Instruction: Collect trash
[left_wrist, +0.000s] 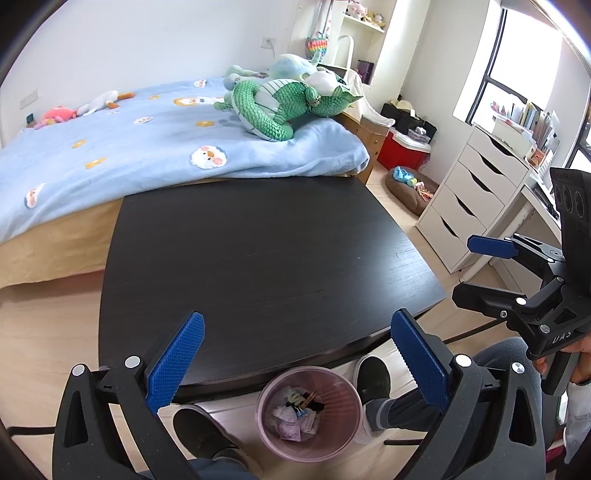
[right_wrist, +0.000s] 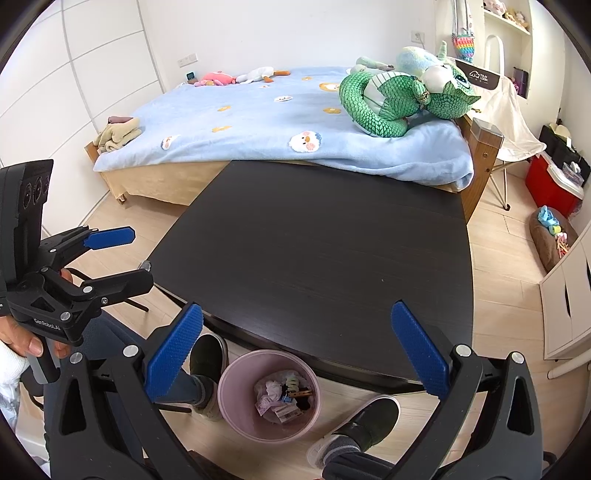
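Note:
A pink waste bin (left_wrist: 309, 439) stands on the floor at the table's near edge, between the person's two feet; it also shows in the right wrist view (right_wrist: 236, 402). It holds crumpled paper, wrappers and small clips (left_wrist: 295, 410) (right_wrist: 284, 395). My left gripper (left_wrist: 295, 362) is open and empty above the near table edge and the bin. My right gripper (right_wrist: 295, 354) is open and empty, also above the table edge and the bin. Each gripper shows in the other's view, open: the right (left_wrist: 480, 273), the left (right_wrist: 122, 254).
A dark wooden table (left_wrist: 258, 258) (right_wrist: 332, 251) fills the middle. A bed with a blue blanket (left_wrist: 129, 147) and a green plush dragon (left_wrist: 280, 107) lies behind it. A white drawer unit (left_wrist: 469, 199) and a red box (left_wrist: 402, 149) stand at the right.

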